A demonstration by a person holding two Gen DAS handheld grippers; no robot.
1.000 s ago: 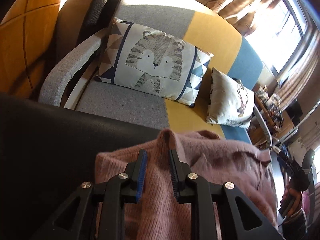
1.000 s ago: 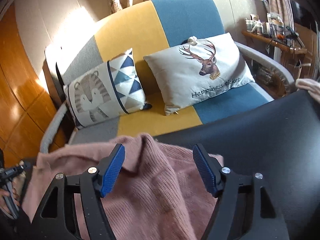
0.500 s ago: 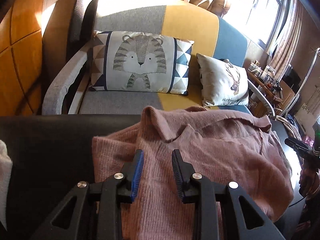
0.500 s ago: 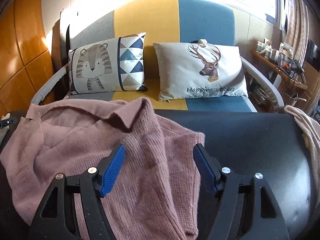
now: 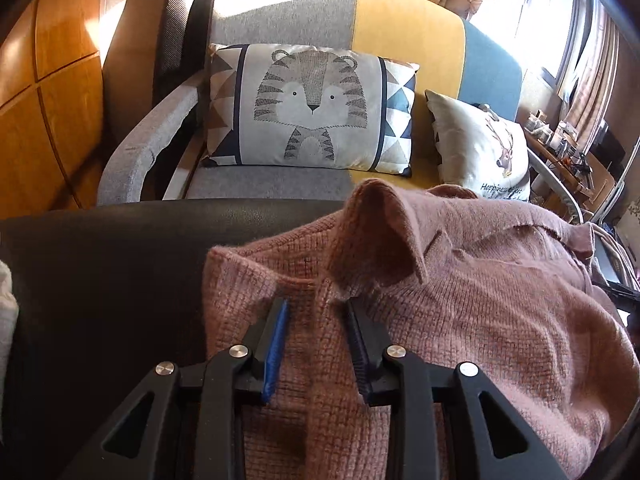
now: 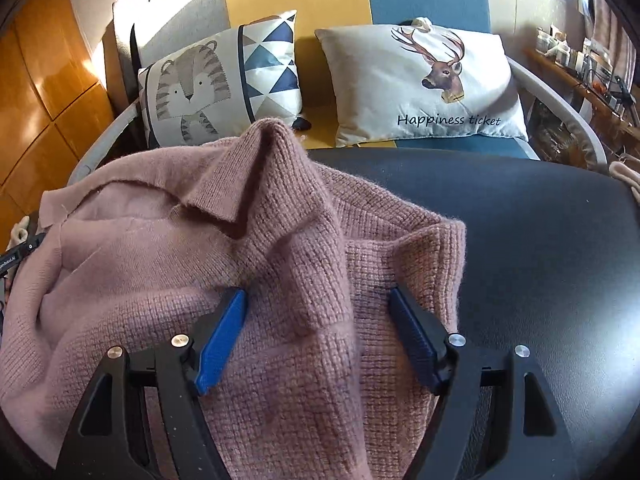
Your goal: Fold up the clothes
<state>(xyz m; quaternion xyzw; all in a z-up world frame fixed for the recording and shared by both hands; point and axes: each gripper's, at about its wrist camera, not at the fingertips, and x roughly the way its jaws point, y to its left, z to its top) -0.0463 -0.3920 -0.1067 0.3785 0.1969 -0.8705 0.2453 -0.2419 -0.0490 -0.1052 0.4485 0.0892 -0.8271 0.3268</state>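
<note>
the pink knit sweater (image 5: 460, 320) is lying rumpled on the dark table (image 5: 120, 280); soft and limp, it is likely sagging from any pinch, so shoulders by the collar suit. the left gripper (image 5: 316, 316) and right gripper (image 6: 318, 300) are straddling fabric, released

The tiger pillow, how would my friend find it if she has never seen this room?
Start at the sofa with grey, yellow and blue stripes behind the black table. Two pillows lean on its back; the tiger pillow is the one at the grey end, beside the armrest. It has a striped cartoon tiger face and blue triangles, while the deer pillow shows antlers and writing.
</note>
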